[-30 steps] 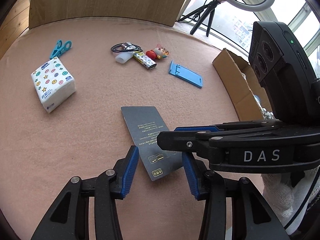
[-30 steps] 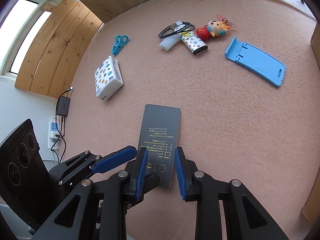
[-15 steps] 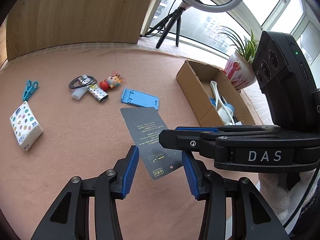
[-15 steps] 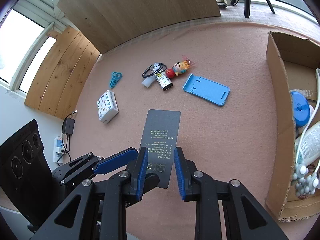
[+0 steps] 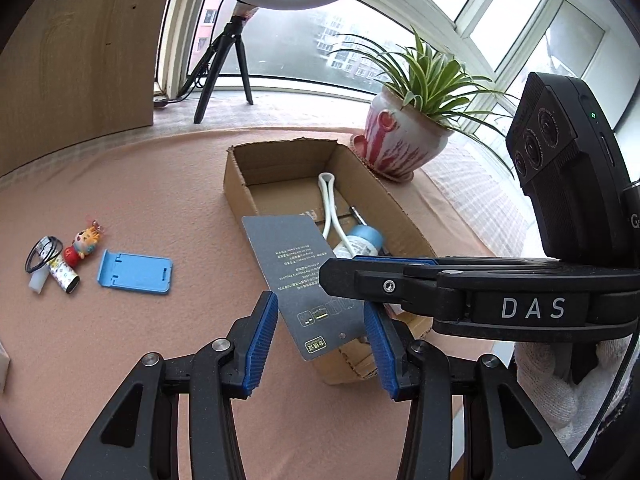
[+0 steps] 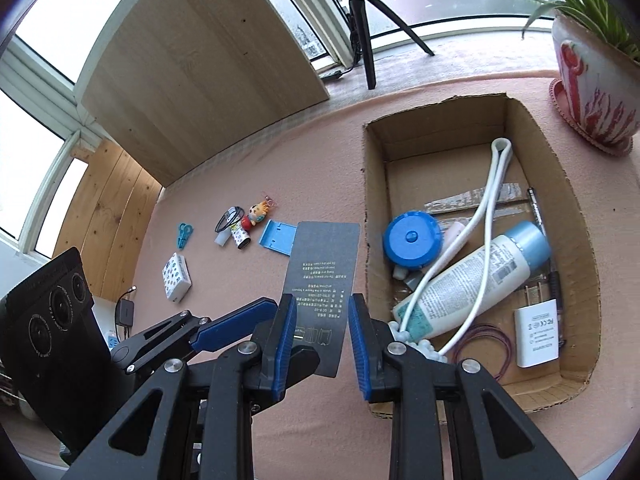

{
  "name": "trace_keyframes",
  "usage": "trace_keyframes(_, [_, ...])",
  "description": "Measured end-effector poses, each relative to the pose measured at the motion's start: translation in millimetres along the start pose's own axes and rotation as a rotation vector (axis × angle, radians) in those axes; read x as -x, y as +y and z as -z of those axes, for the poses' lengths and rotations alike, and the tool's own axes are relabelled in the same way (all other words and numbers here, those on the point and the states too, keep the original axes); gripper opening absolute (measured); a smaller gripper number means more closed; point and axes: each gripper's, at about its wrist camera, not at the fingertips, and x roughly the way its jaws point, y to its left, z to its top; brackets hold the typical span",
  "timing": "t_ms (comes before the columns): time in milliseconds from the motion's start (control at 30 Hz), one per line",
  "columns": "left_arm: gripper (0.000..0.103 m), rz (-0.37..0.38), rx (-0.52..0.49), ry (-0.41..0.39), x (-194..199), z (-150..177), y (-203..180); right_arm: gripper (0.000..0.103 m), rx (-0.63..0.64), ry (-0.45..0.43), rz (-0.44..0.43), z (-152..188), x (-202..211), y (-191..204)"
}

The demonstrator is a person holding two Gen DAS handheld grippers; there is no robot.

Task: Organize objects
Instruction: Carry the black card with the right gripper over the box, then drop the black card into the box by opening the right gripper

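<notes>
A dark grey card with small print point(image 6: 322, 278) is held up in the air, flat between both grippers; it also shows in the left wrist view point(image 5: 300, 280). My right gripper point(image 6: 322, 338) is shut on its near edges. My left gripper point(image 5: 320, 338) has jaws wider than the card, open around its lower end. The card hangs beside the near-left rim of an open cardboard box point(image 6: 366, 216), also in the left wrist view point(image 5: 236, 196). The box holds a lotion bottle point(image 6: 472, 280), a blue round case point(image 6: 412, 240), a white cable point(image 6: 486, 216) and a white charger point(image 6: 536, 332).
On the pink cloth lie a blue phone stand point(image 5: 134, 272), a doll keychain point(image 5: 82, 242), a patterned tube point(image 5: 64, 276), a black cord loop point(image 5: 42, 254), teal scissors point(image 6: 184, 234) and a tissue pack point(image 6: 176, 282). A potted plant point(image 5: 404, 140) stands behind the box.
Both grippers have lifted the card off the cloth and carried it right, from the middle of the cloth to the box's rim. The box's inside has come into view.
</notes>
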Motion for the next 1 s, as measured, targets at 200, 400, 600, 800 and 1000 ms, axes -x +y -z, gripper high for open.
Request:
trace_keyframes(200, [0.048,0.028,-0.050,0.021,-23.1,-8.1,-28.7,0.024,-0.048,-0.028,0.027,-1.7,18.8,-34.9])
trace_keyframes(400, [0.048,0.010,-0.111,0.023,-37.4,-15.8,-49.8,0.024,-0.066,-0.049,0.046,-3.5,29.4,-52.2])
trace_keyframes(600, [0.057,-0.035,-0.142,0.004,-40.9,-21.7,-58.2,0.027,-0.062,-0.088,0.071,-4.5,39.0,-60.2])
trace_keyframes(800, [0.057,-0.054,-0.140,-0.004,-35.6,-22.6,-53.0,0.046,-0.078,-0.113,0.097,-3.5,43.2,-66.9])
trace_keyframes(1000, [0.057,-0.079,-0.142,-0.021,-24.0,-21.2,-48.6,0.047,-0.071,-0.117,0.098,-3.9,42.5,-63.0])
